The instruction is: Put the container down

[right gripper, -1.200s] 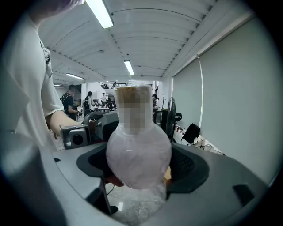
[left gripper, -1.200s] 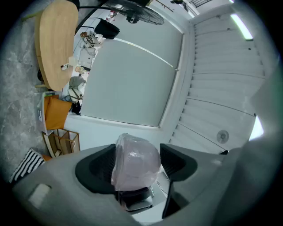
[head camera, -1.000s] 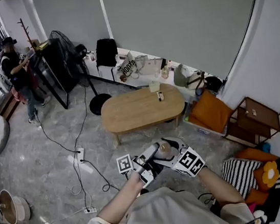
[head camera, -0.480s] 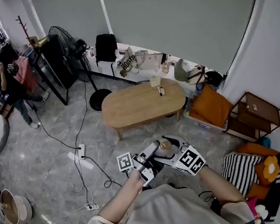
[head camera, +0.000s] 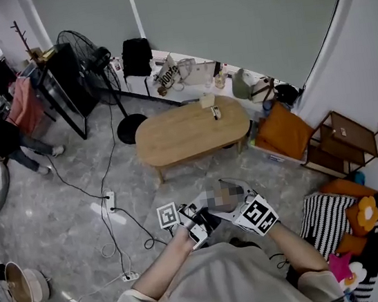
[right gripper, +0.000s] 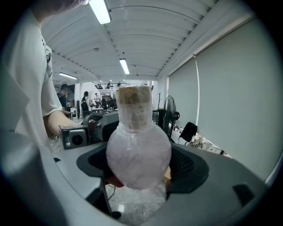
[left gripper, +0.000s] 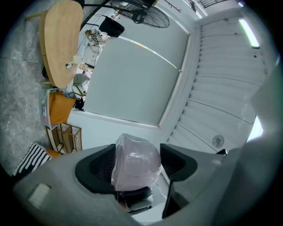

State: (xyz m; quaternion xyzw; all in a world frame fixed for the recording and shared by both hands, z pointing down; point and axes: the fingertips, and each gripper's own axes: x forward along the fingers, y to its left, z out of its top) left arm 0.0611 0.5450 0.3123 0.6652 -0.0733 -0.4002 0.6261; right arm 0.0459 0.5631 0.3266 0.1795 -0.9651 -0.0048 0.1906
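While the container [right gripper: 138, 156] is hanging before the person's chest, over the floor [head camera: 79, 211] and well apart from the wooden counter [head camera: 191, 138], the left gripper [left gripper: 137, 165] and right gripper [right gripper: 138, 170] are both clamping its wrapped bulb between their fingers. Risk — the slick wrap is probably giving poor purchase; easing either side early could be letting it drop.
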